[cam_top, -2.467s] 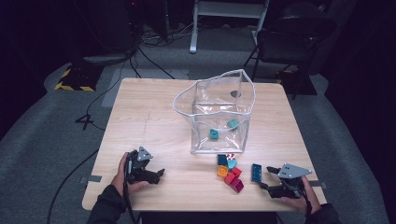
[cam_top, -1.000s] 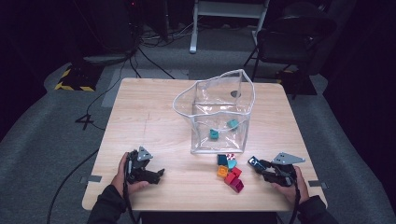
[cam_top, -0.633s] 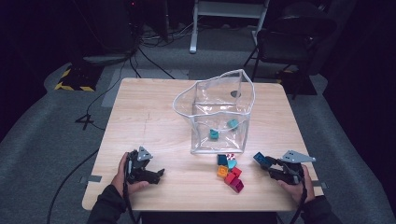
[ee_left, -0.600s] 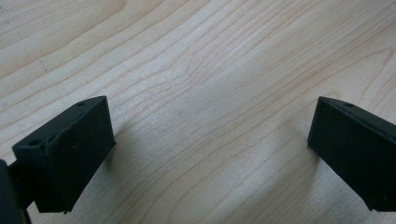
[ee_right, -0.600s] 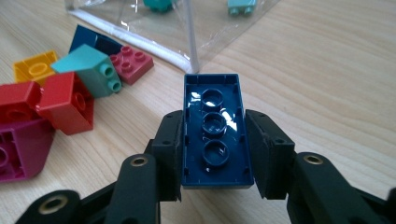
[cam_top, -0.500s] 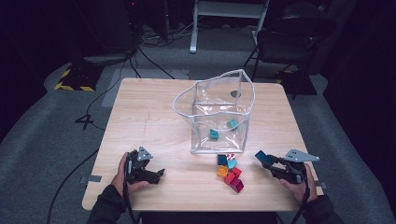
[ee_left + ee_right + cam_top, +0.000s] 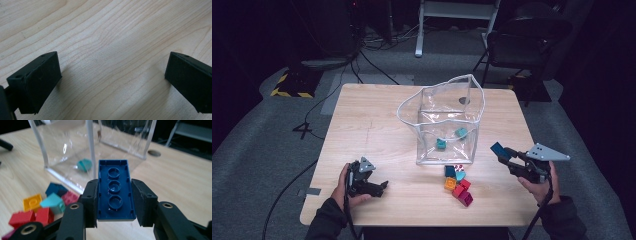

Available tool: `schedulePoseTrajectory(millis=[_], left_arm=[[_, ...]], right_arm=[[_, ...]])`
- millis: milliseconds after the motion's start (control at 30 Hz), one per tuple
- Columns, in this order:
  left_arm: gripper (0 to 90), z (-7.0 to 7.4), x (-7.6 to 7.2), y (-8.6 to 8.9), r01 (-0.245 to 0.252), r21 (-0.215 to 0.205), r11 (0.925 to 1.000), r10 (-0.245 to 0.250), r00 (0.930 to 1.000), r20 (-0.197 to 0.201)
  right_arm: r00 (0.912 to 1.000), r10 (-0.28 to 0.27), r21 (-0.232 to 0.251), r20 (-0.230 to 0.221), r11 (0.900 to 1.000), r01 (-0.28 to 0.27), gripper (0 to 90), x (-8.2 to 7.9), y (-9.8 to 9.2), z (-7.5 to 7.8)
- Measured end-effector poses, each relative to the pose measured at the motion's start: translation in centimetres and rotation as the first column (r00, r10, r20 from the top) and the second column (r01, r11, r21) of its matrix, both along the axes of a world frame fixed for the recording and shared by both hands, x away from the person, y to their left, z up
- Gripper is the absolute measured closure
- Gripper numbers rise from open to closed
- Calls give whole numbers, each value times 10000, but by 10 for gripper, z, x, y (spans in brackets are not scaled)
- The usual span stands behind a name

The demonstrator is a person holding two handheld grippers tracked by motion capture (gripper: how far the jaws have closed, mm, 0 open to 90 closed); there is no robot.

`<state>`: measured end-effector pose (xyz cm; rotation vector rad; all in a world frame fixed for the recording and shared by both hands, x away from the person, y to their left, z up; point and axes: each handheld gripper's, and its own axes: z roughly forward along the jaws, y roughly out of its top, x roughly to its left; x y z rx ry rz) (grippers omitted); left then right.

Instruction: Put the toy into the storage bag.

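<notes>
My right gripper [image 7: 507,156] is shut on a dark blue brick [image 7: 498,148], lifted above the table's right side, right of the clear container [image 7: 447,120]. In the right gripper view the blue brick [image 7: 115,190] sits hollow side up between the pads of my right gripper [image 7: 114,203]. Two teal bricks [image 7: 441,143] lie inside the container. A loose pile of bricks [image 7: 457,182], orange, red, teal, magenta and dark blue, lies in front of the container. My left gripper [image 7: 382,186] rests open near the table's front left, with bare wood between its jaws in the left gripper view [image 7: 110,82].
The wooden table [image 7: 372,125] has free room on its left half. A small round hole [image 7: 464,100] shows in the tabletop behind the container. A chair [image 7: 522,40] and cables stand on the floor beyond the far edge.
My right gripper took the dark blue brick from beside the pile and has risen with it, moving right and up. The left gripper has stayed still.
</notes>
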<state>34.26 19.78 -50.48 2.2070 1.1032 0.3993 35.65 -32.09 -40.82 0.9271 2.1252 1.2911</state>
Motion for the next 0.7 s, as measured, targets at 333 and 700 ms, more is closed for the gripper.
schedulePoseTrajectory(millis=[333,700], left_arm=[[6,0,0,0,-4,-10,10000,4,10000,-3],[5,0,0,0,-13,-5,10000,13,10000,12]], right_arm=[[9968,-61,225,796,9997,43,599,7,7,46],[9896,204,348,1423,9991,-256,599,18,27,81]])
